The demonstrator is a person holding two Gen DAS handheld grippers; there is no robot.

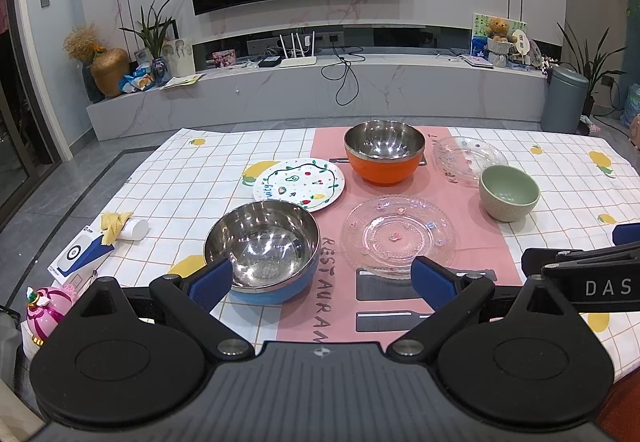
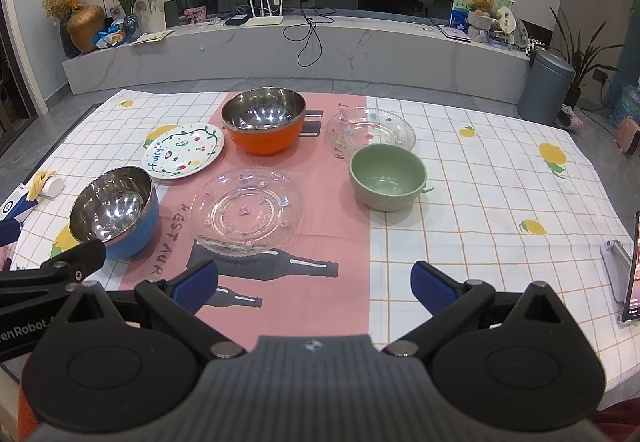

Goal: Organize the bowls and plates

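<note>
A blue steel bowl [image 1: 262, 252] [image 2: 114, 211] stands at the near left of the table. A near glass plate [image 1: 398, 236] [image 2: 246, 209] lies beside it. An orange steel bowl [image 1: 384, 151] [image 2: 264, 121] stands farther back. A painted white plate [image 1: 299, 183] [image 2: 183, 155] lies left of it. A far glass plate [image 1: 470, 157] [image 2: 370, 129] lies at the back right. A green bowl [image 1: 509, 191] [image 2: 387, 175] stands in front of it. My left gripper [image 1: 322, 280] is open and empty just before the blue bowl. My right gripper [image 2: 314, 284] is open and empty over the pink mat.
A checked lemon tablecloth [image 2: 480, 201] with a pink mat [image 2: 320, 282] covers the table. A small box and white tube [image 1: 120, 234] lie at the left edge. A pink toy [image 1: 46, 310] stands at the near left. A phone on a stand [image 2: 628, 274] is at the right edge.
</note>
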